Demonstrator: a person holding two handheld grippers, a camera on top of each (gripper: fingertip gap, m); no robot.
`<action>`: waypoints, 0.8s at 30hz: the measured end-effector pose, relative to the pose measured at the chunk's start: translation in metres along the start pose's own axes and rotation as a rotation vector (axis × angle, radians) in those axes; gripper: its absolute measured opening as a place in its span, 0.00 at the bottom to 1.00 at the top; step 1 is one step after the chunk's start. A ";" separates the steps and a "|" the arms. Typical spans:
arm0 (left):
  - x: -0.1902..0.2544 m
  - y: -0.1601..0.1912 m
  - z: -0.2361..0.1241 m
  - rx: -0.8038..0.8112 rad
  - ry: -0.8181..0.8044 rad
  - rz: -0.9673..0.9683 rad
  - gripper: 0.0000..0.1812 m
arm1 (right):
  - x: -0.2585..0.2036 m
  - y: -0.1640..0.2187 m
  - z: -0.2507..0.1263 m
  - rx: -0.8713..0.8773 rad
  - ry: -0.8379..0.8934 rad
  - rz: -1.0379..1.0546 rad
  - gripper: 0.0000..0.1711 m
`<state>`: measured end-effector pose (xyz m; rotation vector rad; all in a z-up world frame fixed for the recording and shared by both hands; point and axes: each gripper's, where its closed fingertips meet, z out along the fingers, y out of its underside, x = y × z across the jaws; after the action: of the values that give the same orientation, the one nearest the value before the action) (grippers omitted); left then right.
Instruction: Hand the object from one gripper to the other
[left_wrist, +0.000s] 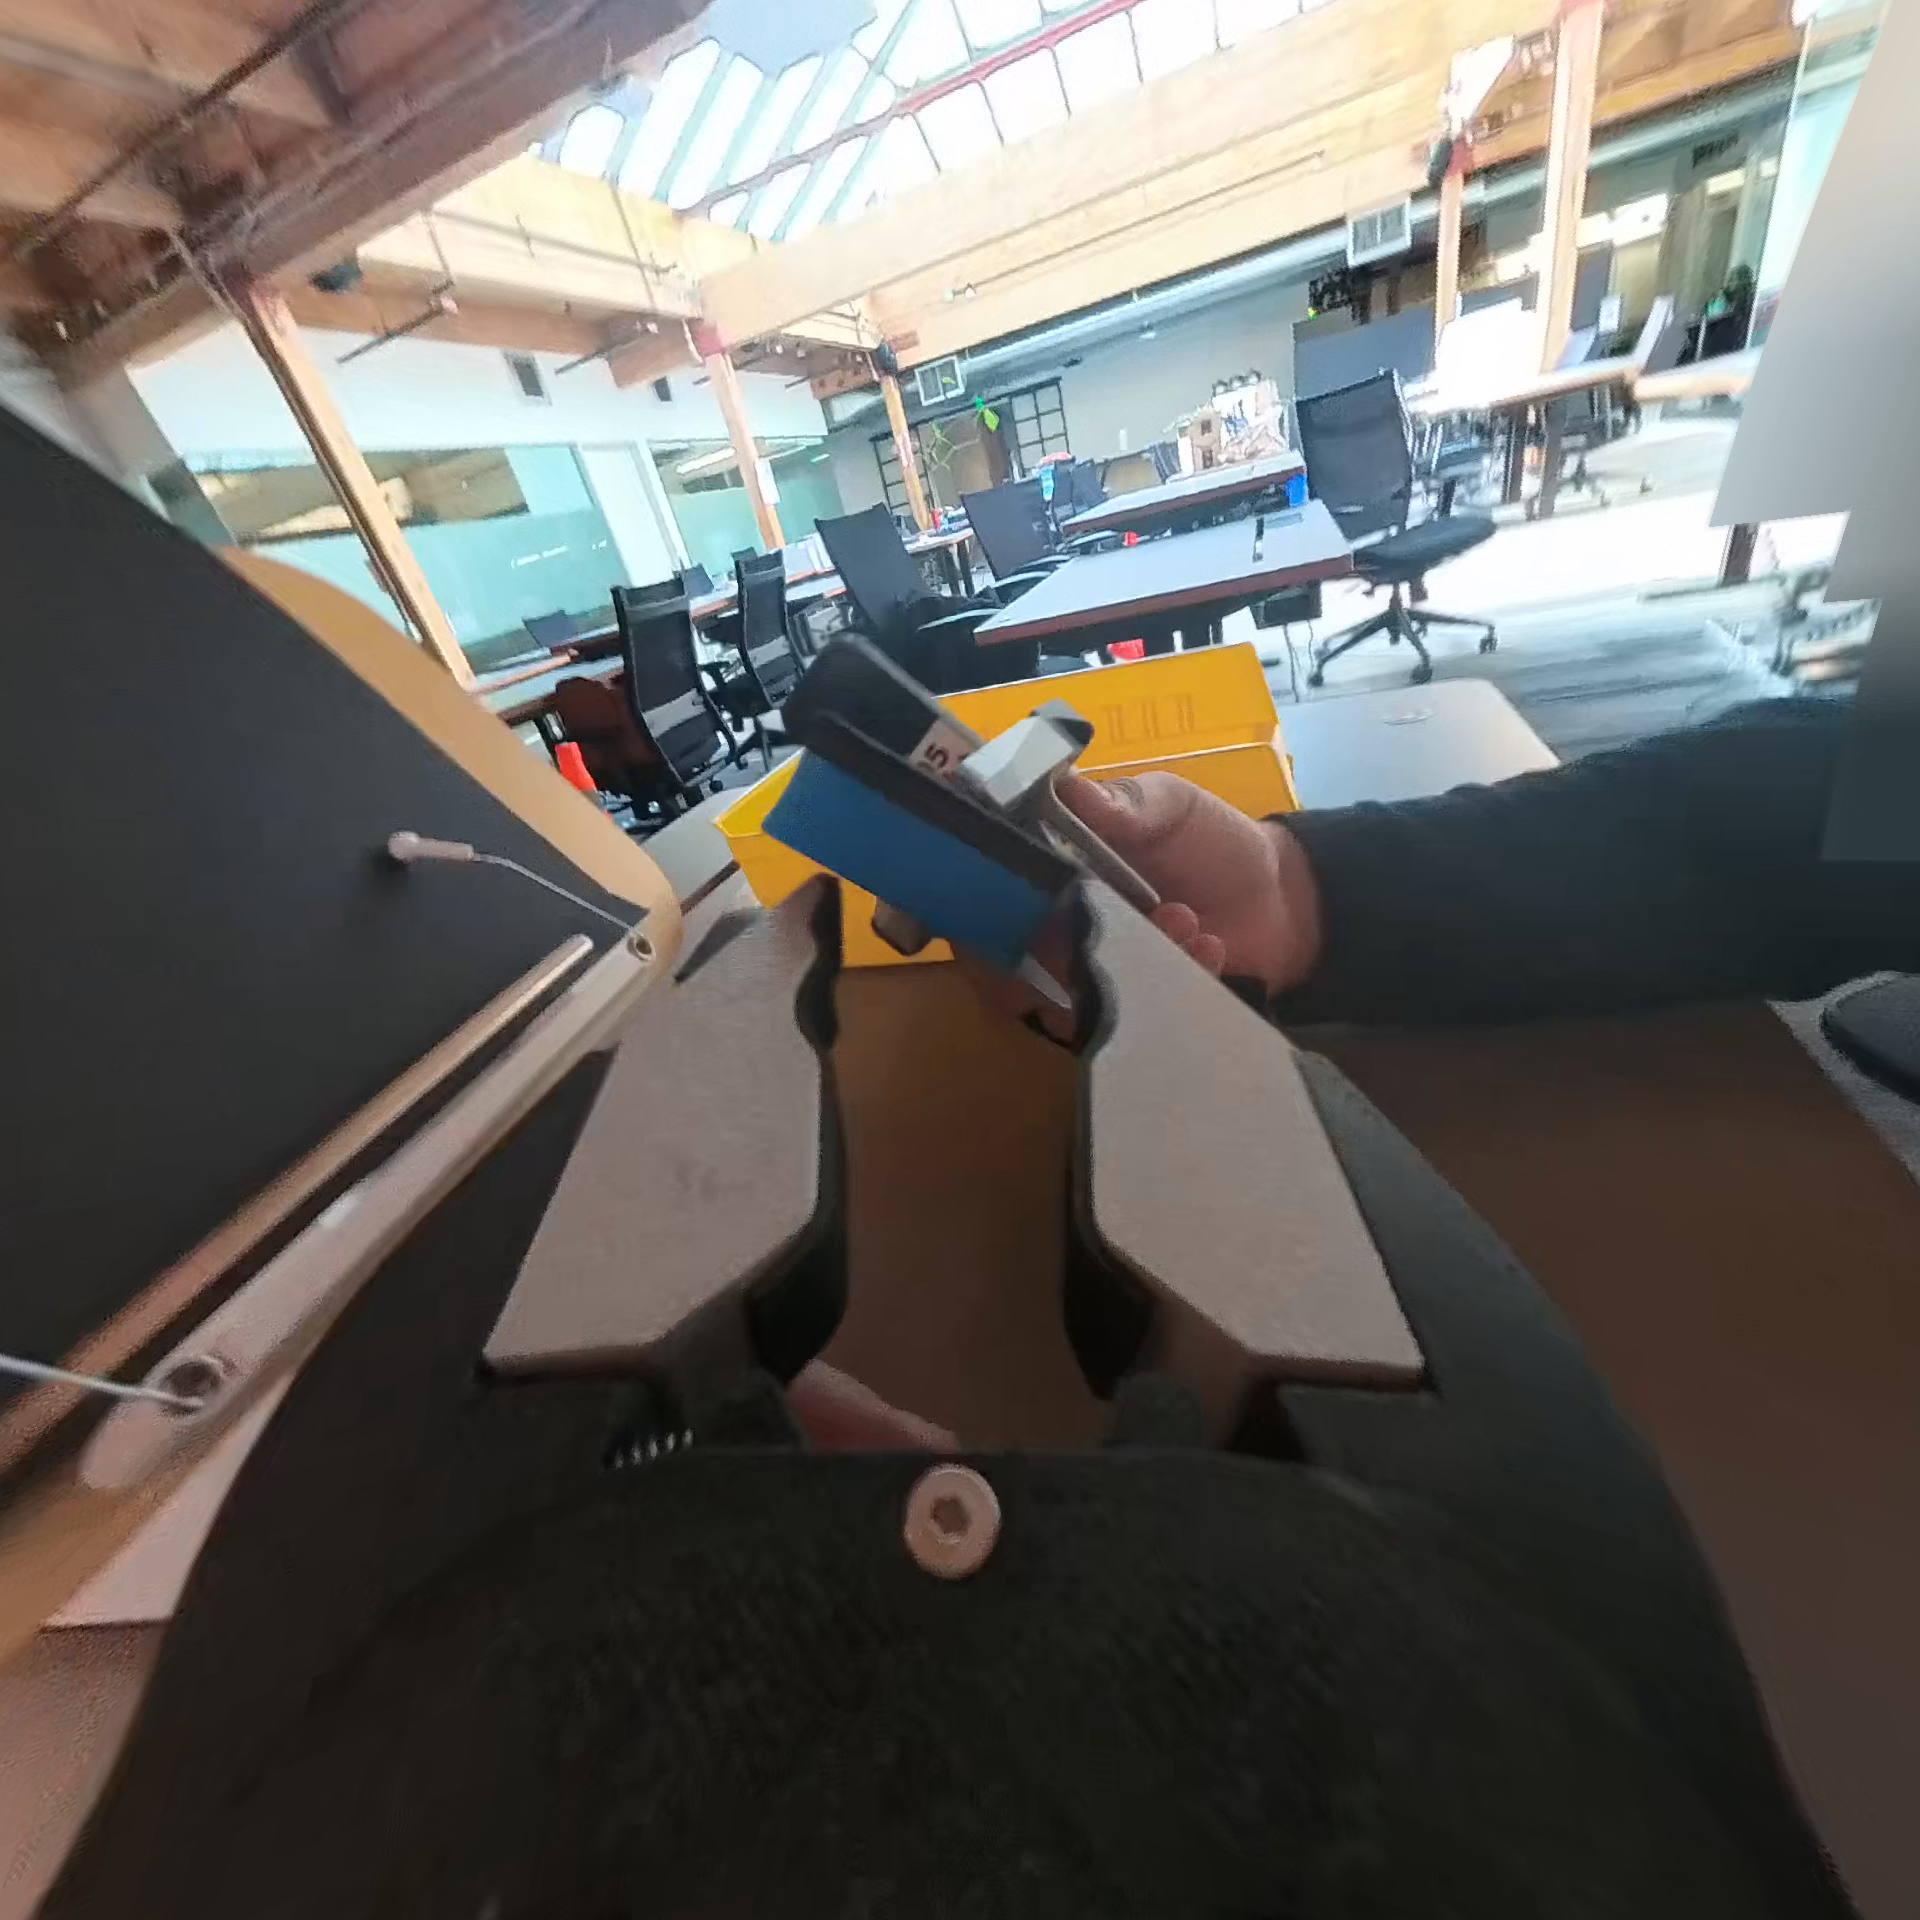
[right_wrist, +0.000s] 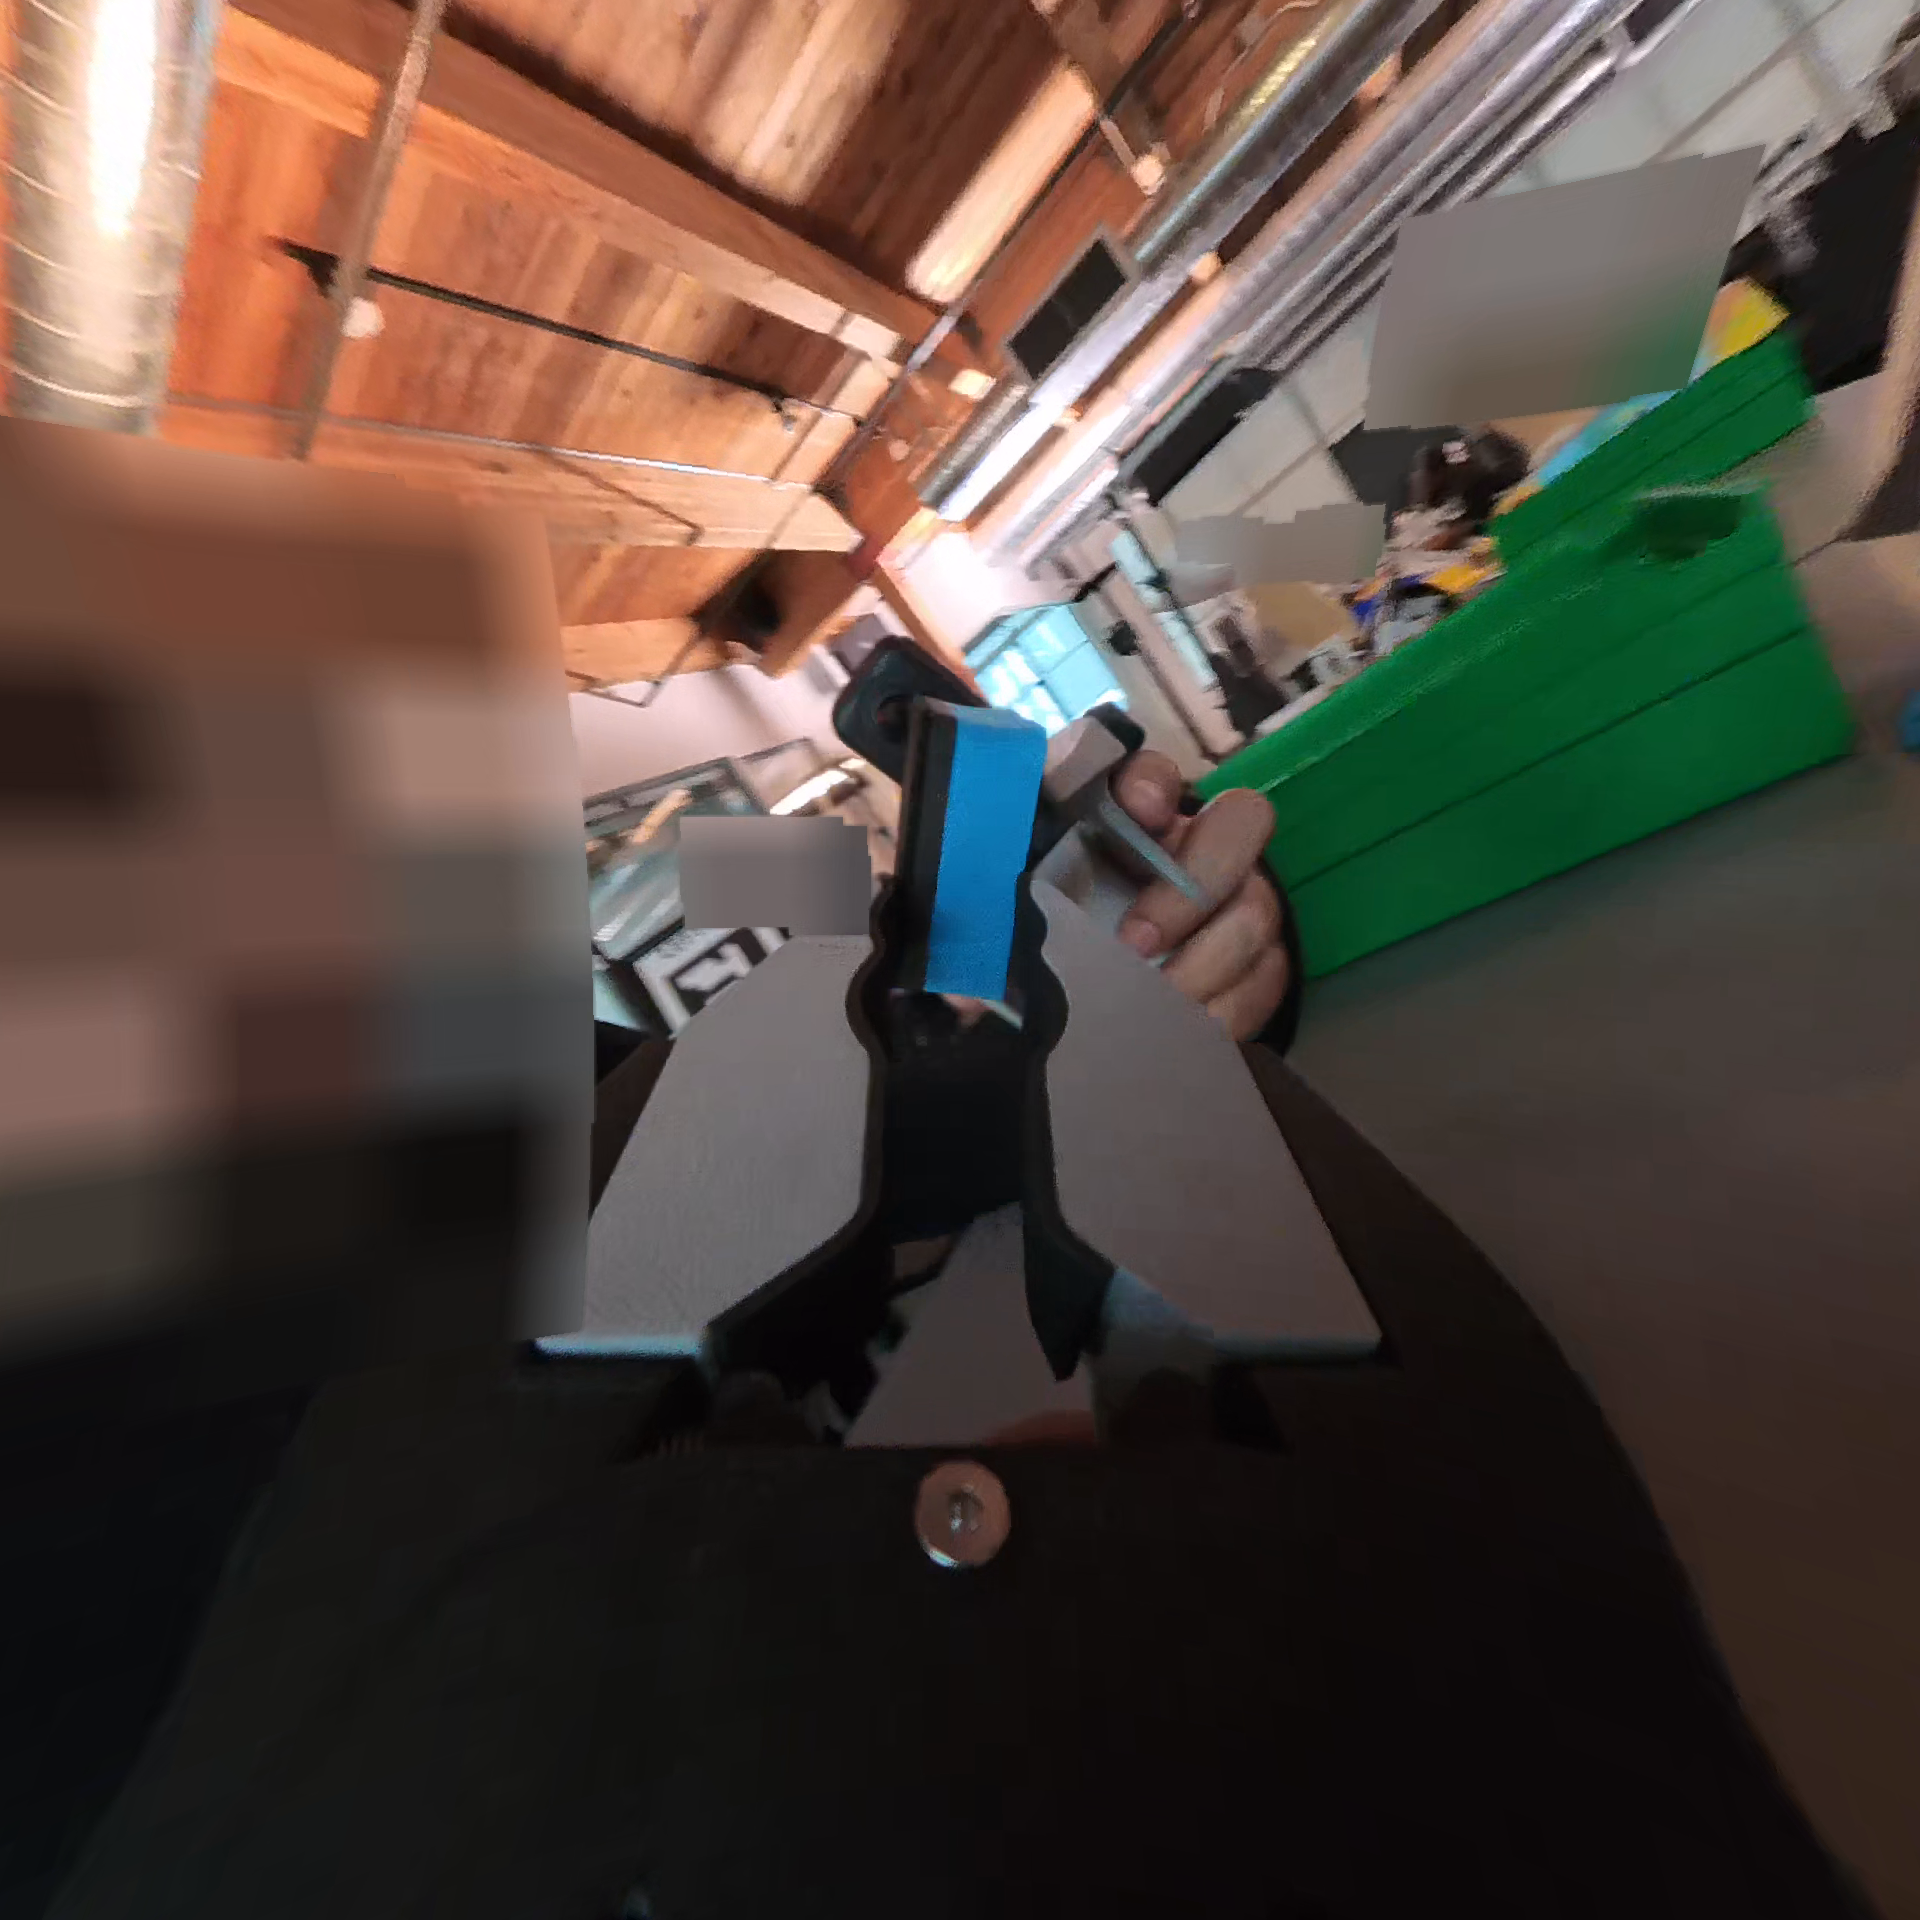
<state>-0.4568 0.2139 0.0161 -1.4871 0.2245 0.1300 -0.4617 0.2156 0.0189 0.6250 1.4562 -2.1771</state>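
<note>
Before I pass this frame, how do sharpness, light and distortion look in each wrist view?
Left wrist view: wide-angle bending at the edges, bright skylights near blown out, the blue-taped tool and hand fairly sharp, left border smeared. Right wrist view: softer overall, motion blur on the green bin and ceiling, glare on the silver duct, privacy patches at left; the tool still readable.

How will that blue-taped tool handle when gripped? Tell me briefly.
Probably stiff: the tool keeps a straight black body between the fingers of the right gripper. Possibly top-heavy, given the metal head far from that grip. The blue tape may make it less slippery.
</note>
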 end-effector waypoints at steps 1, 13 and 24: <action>-0.002 0.002 0.000 0.001 -0.001 -0.032 0.28 | 0.005 0.001 -0.001 -0.019 0.055 -0.029 0.11; -0.002 0.019 -0.005 -0.107 0.075 -0.118 0.13 | 0.011 0.013 0.000 -0.267 0.418 -0.799 0.11; -0.026 0.061 0.005 -0.414 -0.273 0.749 0.12 | 0.043 0.014 -0.014 -0.222 0.442 -0.412 0.37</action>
<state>-0.4956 0.2248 -0.0366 -1.7054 0.5484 1.0248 -0.4857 0.2187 -0.0217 0.8201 2.1907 -2.2105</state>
